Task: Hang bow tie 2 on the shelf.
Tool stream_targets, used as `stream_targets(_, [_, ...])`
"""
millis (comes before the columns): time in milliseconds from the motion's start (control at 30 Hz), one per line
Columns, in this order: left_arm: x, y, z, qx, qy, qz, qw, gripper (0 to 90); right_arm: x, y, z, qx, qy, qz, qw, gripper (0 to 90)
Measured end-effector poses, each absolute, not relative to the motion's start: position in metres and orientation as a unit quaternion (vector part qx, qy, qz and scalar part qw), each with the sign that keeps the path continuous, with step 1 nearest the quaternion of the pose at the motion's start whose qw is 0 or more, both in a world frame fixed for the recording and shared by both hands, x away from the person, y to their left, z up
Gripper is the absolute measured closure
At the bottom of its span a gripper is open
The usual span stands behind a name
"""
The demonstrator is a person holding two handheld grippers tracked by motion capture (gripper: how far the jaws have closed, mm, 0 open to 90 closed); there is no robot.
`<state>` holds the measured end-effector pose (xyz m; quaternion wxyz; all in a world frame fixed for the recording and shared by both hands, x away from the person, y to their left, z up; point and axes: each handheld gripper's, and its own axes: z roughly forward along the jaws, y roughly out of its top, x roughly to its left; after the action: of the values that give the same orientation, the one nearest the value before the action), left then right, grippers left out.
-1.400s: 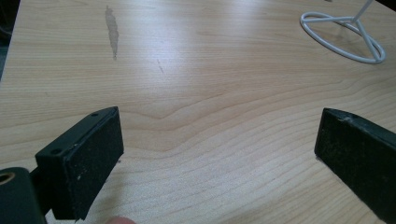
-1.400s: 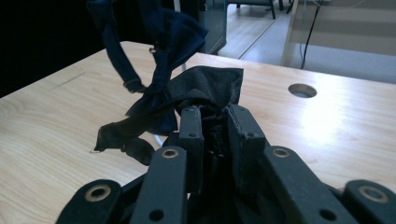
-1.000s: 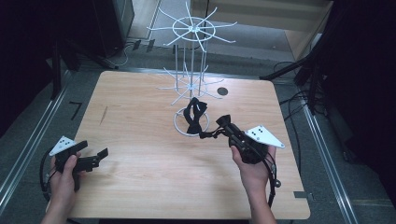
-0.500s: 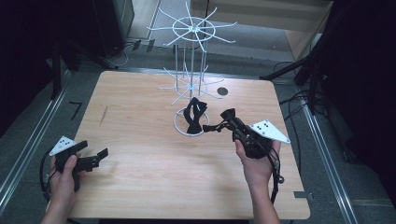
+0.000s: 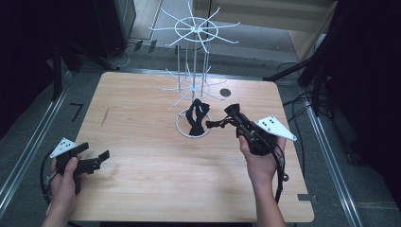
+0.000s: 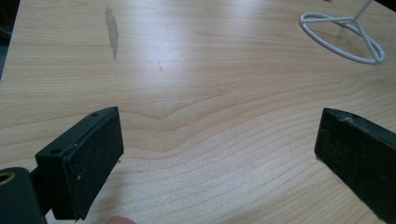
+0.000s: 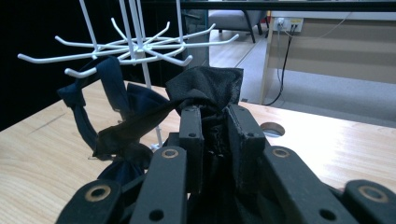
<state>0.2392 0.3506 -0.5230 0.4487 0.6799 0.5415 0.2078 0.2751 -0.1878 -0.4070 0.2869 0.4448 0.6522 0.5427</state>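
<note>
My right gripper (image 5: 232, 114) is shut on a black bow tie (image 5: 231, 110), held just right of the white wire hook rack (image 5: 187, 61). In the right gripper view, the tie's fabric (image 7: 205, 86) bunches above the jaws of my right gripper (image 7: 217, 116) and its strap trails left. A second, dark navy bow tie (image 5: 196, 118) hangs from a lower hook of the rack (image 7: 135, 46), seen as a dark loop (image 7: 112, 79). My left gripper (image 5: 97, 151) rests open near the table's front left, and in its own view my left gripper (image 6: 219, 154) has bare wood between its pads.
The wooden table (image 5: 142, 142) has a round cable hole (image 5: 225, 91) behind the right gripper. The rack's ring base (image 6: 345, 37) sits mid-table. Dark stands, cables and floor rails surround the table.
The right gripper has edged slightly farther away and upward with the black bow tie still in it. The left hand has stayed put.
</note>
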Motion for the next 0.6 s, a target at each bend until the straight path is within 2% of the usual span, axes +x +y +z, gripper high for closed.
stream_targets(600, [0.239, 0.351, -0.523, 0.679, 0.542, 0.208, 0.449, 1.6, 0.289, -0.19, -0.391, 0.447, 0.643, 0.546, 0.297, 77.8])
